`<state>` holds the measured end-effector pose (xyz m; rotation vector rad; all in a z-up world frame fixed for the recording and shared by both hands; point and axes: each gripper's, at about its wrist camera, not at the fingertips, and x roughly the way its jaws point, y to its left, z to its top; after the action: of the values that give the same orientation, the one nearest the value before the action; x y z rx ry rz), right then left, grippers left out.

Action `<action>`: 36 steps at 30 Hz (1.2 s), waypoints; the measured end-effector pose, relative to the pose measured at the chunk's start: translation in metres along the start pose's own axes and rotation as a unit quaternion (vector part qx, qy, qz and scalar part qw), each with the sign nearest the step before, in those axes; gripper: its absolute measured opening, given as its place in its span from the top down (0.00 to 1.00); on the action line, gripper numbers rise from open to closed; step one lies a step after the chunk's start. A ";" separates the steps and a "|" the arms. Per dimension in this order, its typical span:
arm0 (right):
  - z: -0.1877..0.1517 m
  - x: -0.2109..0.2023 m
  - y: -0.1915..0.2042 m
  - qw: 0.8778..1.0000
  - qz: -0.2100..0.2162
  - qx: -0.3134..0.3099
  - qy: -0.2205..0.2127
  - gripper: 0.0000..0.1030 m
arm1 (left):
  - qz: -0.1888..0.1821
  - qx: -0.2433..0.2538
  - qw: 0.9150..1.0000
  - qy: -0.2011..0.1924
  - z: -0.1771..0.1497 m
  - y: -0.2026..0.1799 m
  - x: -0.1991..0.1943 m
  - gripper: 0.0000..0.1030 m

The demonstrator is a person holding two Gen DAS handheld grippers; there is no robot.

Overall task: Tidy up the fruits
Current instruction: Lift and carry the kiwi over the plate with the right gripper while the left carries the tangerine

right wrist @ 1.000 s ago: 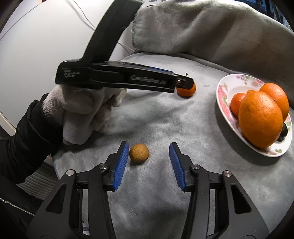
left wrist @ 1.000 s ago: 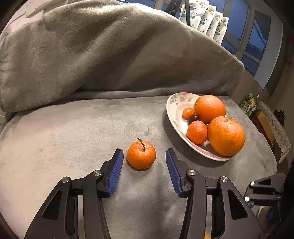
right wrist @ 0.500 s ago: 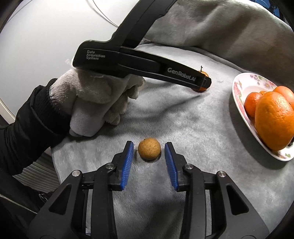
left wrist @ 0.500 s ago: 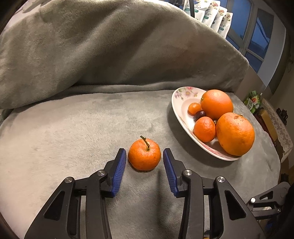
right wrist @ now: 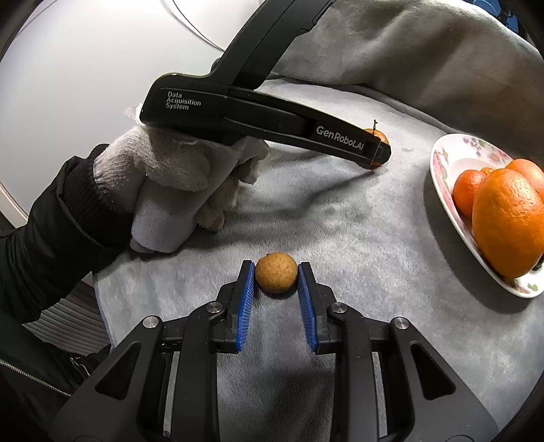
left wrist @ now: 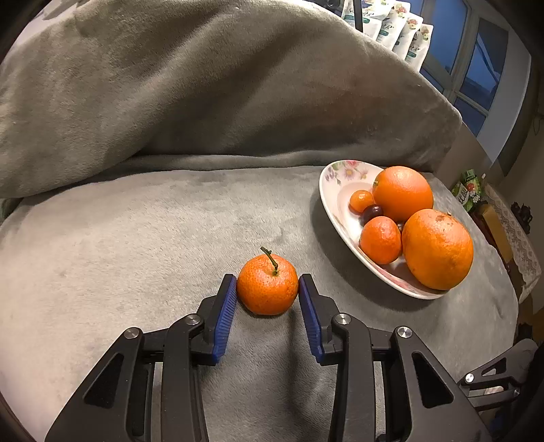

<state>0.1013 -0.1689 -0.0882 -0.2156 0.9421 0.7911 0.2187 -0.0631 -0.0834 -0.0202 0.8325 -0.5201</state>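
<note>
A stemmed mandarin [left wrist: 267,289] rests on the grey blanket between the blue pads of my left gripper [left wrist: 267,277]; its jaws are closing and both pads touch the peel. In the right wrist view that same gripper [right wrist: 377,153], held by a gloved hand [right wrist: 176,183], hides most of the mandarin [right wrist: 380,135]. My right gripper [right wrist: 276,264] is shut on a small round brown fruit [right wrist: 276,273] lying on the blanket. To the right, a floral plate [left wrist: 335,200] holds two large oranges [left wrist: 437,248], a small mandarin [left wrist: 380,239], a kumquat [left wrist: 361,200] and a dark grape [left wrist: 372,212].
The blanket rises in a tall heap [left wrist: 204,85] along the back. Snack packets [left wrist: 397,27] and a window stand behind it. The blanket's edge [right wrist: 102,289] drops off at the left beside the person's dark sleeve [right wrist: 51,238]. Boxes [left wrist: 471,190] sit beyond the plate.
Both grippers have narrowed around their fruits: the left pads now touch the mandarin, the right pads now press the brown fruit. Both fruits stay on the blanket.
</note>
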 end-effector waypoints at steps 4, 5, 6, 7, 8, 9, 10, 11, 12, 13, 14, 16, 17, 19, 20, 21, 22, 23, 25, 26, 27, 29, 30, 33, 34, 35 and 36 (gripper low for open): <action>0.002 -0.007 -0.002 1.000 -0.003 0.000 -0.010 0.74 | 0.001 -0.004 1.000 -0.004 0.000 0.000 -0.004 0.66; 0.002 -0.009 -0.001 1.000 -0.004 0.001 -0.012 0.74 | 0.001 -0.005 1.000 -0.006 0.000 0.000 -0.005 0.66; 0.002 -0.011 -0.003 1.000 -0.005 0.001 -0.015 0.74 | 0.001 -0.006 1.000 -0.009 0.000 0.000 -0.007 0.66; 0.003 -0.014 -0.004 1.000 -0.007 0.002 -0.019 0.74 | 0.000 -0.007 1.000 -0.011 0.001 0.000 -0.009 0.66; 0.003 -0.016 -0.005 1.000 -0.008 0.003 -0.022 0.74 | 0.000 -0.008 1.000 -0.013 0.001 -0.001 -0.011 0.66; 0.003 -0.018 -0.006 1.000 -0.010 0.004 -0.024 0.74 | 0.000 -0.008 1.000 -0.015 0.002 -0.001 -0.013 0.66; 0.003 -0.020 -0.007 1.000 -0.011 0.004 -0.026 0.74 | 0.000 -0.008 1.000 -0.018 0.003 -0.002 -0.015 0.66; 0.004 -0.022 -0.008 1.000 -0.013 0.004 -0.028 0.74 | -0.001 -0.007 1.000 -0.020 0.004 -0.003 -0.016 0.66; 0.004 -0.024 -0.008 0.999 -0.015 0.005 -0.031 0.74 | -0.001 -0.007 1.000 -0.022 0.005 -0.004 -0.018 0.66; 0.005 -0.028 -0.010 0.999 -0.018 0.006 -0.035 0.74 | -0.002 -0.006 1.000 -0.025 0.006 -0.005 -0.020 0.66; 0.006 -0.030 -0.011 0.999 -0.019 0.007 -0.037 0.74 | -0.003 -0.005 1.000 -0.028 0.007 -0.006 -0.021 0.66; 0.007 -0.036 -0.012 0.999 -0.024 0.009 -0.045 0.74 | -0.004 -0.002 0.999 -0.033 0.008 -0.009 -0.026 0.66; 0.008 -0.038 -0.013 0.999 -0.026 0.009 -0.047 0.74 | -0.004 -0.001 0.999 -0.035 0.009 -0.011 -0.026 0.66; 0.009 -0.044 -0.015 0.998 -0.032 0.009 -0.055 0.74 | -0.004 0.003 0.999 -0.040 0.012 -0.014 -0.029 0.66; 0.009 -0.047 -0.016 0.998 -0.036 0.009 -0.058 0.74 | -0.005 0.004 0.999 -0.042 0.013 -0.016 -0.029 0.66; 0.010 -0.050 -0.018 0.997 -0.038 0.011 -0.062 0.74 | -0.005 0.006 0.999 -0.044 0.014 -0.018 -0.030 0.66; 0.011 -0.053 -0.020 0.997 -0.040 0.013 -0.067 0.74 | -0.006 0.007 0.999 -0.046 0.015 -0.020 -0.031 0.66; 0.012 -0.056 -0.022 0.996 -0.043 0.015 -0.072 0.74 | -0.006 0.007 0.999 -0.047 0.016 -0.022 -0.031 0.66; 0.014 -0.061 -0.027 0.996 -0.048 0.017 -0.078 0.74 | -0.007 0.009 0.999 -0.049 0.019 -0.025 -0.031 0.66; 0.015 -0.064 -0.029 0.995 -0.051 0.019 -0.083 0.74 | -0.008 0.009 0.999 -0.050 0.020 -0.027 -0.031 0.66; 0.016 -0.067 -0.029 0.995 -0.053 0.020 -0.085 0.74 | -0.008 0.010 0.999 -0.051 0.021 -0.029 -0.030 0.66; 0.015 -0.074 -0.032 0.994 -0.059 0.024 -0.093 0.74 | -0.009 0.012 0.999 -0.052 0.023 -0.031 -0.030 0.66; 0.016 -0.078 -0.035 0.993 -0.064 0.026 -0.098 0.74 | -0.010 0.013 0.998 -0.053 0.025 -0.033 -0.029 0.66; 0.016 -0.086 -0.042 0.991 -0.076 0.032 -0.107 0.74 | -0.013 0.015 0.998 -0.055 0.027 -0.036 -0.029 0.66; 0.016 -0.088 -0.044 0.990 -0.078 0.034 -0.109 0.74 | -0.014 0.015 0.998 -0.056 0.028 -0.037 -0.028 0.66; 0.016 -0.091 -0.048 0.990 -0.082 0.037 -0.112 0.74 | -0.015 0.015 0.998 -0.056 0.029 -0.038 -0.028 0.66; 0.016 -0.093 -0.051 0.989 -0.085 0.040 -0.115 0.74 | -0.016 0.016 0.998 -0.056 0.031 -0.039 -0.027 0.66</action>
<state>0.1151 -0.2451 -0.0134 -0.1309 0.7256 0.6047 0.2087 -0.0904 -0.0354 -0.0336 0.7144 -0.5571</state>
